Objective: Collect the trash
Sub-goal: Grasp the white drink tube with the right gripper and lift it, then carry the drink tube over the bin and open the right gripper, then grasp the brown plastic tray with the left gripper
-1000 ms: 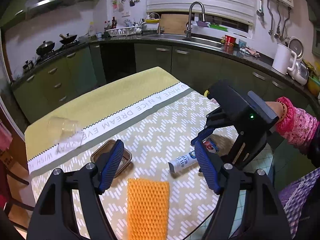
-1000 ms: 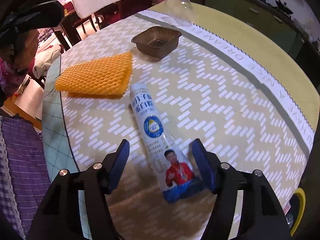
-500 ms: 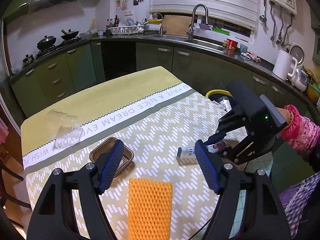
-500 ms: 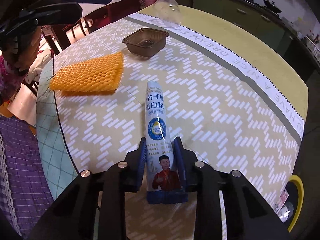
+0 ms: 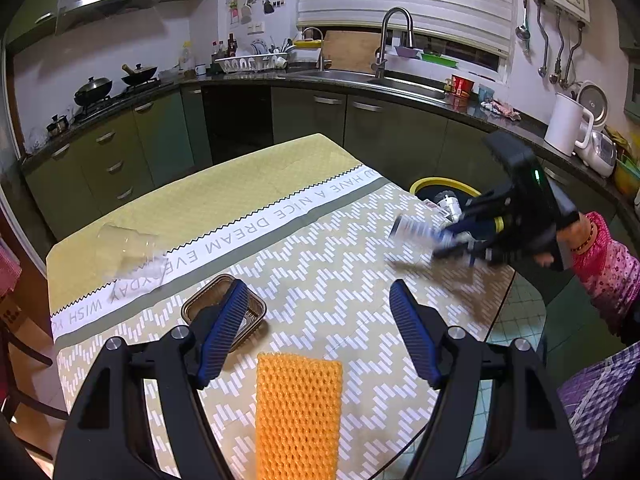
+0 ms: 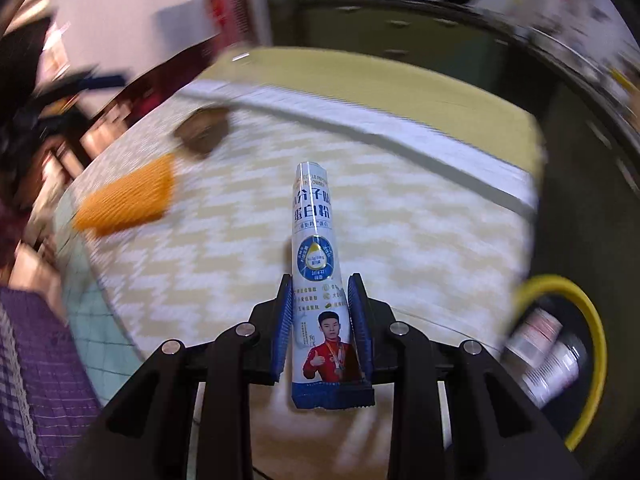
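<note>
My right gripper point(image 6: 322, 320) is shut on a white and blue protein powder packet point(image 6: 316, 260) and holds it above the table's right edge; it also shows blurred in the left wrist view point(image 5: 416, 230). A yellow-rimmed bin point(image 6: 576, 300) with trash inside stands beside the table, also in the left wrist view point(image 5: 444, 184). My left gripper point(image 5: 316, 332) is open and empty above an orange foam net point(image 5: 298, 412). A brown plastic tray point(image 5: 216, 308) lies by its left finger. A clear plastic cup point(image 5: 124, 248) lies on its side at the far left.
The table point(image 5: 320, 280) carries a yellow patterned cloth. Kitchen counters, a sink point(image 5: 384, 80) and a white kettle point(image 5: 566, 128) line the back wall. A purple checked cloth point(image 5: 592, 400) hangs at the lower right.
My right gripper has lifted the packet off the table and swung it right, toward the bin. The left gripper has stayed open over the orange net.
</note>
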{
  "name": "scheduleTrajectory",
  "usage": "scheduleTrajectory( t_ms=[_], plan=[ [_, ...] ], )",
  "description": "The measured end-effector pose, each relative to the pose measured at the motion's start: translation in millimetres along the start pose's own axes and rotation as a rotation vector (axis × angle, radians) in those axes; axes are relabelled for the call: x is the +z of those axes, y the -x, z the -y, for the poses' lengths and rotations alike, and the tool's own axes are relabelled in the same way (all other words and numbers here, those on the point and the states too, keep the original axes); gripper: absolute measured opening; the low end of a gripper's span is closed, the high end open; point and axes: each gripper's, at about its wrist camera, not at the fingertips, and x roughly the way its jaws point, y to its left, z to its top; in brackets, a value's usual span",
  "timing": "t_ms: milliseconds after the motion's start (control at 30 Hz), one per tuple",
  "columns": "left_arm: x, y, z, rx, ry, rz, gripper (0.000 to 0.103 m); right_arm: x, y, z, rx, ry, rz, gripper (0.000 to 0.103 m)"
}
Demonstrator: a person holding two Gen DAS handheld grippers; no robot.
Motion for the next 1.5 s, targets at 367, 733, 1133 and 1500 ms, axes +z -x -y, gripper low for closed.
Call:
scheduleTrajectory(
  t_ms=[367,733,1133,1500],
  plan=[
    [3,-6,11,-0.010,-0.025,-0.013,0.070,-49,46,142,-0.298,-0.413,0.062,0.029],
    [3,-7,13,0.000,-0.036,-0.030,0.070,-85,41,196,-0.446,-0.609,0.062,0.060],
    [-3,-5,6,0.035,-0.019,-0.052,0.072,-87,69,137,-0.400,-0.609,0.170,0.065],
    [3,-13,-25,0.029,-0.090,-0.097,0.083,-74,56,121,-0.331,-0.568,0.159,0.066]
  ],
)
